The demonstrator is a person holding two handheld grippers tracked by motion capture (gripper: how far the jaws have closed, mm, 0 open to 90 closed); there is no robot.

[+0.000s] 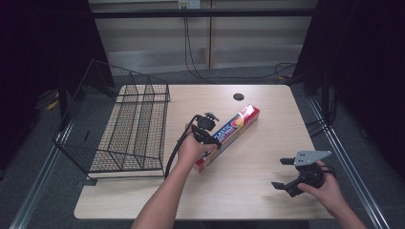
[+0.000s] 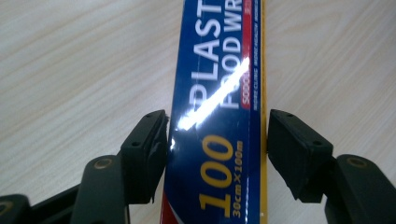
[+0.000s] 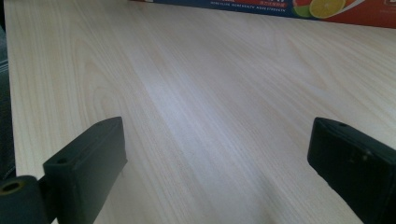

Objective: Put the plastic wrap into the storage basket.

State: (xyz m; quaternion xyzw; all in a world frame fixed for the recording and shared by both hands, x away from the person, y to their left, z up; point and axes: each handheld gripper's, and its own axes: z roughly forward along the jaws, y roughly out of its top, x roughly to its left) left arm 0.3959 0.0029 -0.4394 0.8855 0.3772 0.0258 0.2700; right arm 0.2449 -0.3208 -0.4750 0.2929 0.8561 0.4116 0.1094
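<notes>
A long blue and red plastic wrap box (image 1: 235, 127) lies flat and diagonal across the middle of the wooden table (image 1: 258, 162). My left gripper (image 1: 210, 138) reaches down over the box's near half. In the left gripper view both black jaws press against the two long sides of the box (image 2: 215, 154), so the gripper (image 2: 217, 128) is shut on it. My right gripper (image 1: 280, 173) hovers near the table's front right, held in a hand. Its jaws stand wide apart over bare wood (image 3: 217, 154), with the box's edge (image 3: 261, 5) far ahead.
A black wire basket (image 1: 129, 129) sits on the table's left side, overhanging the left edge. A dark round cable hole (image 1: 239, 97) lies at the back centre. Cables trail on the floor behind the table.
</notes>
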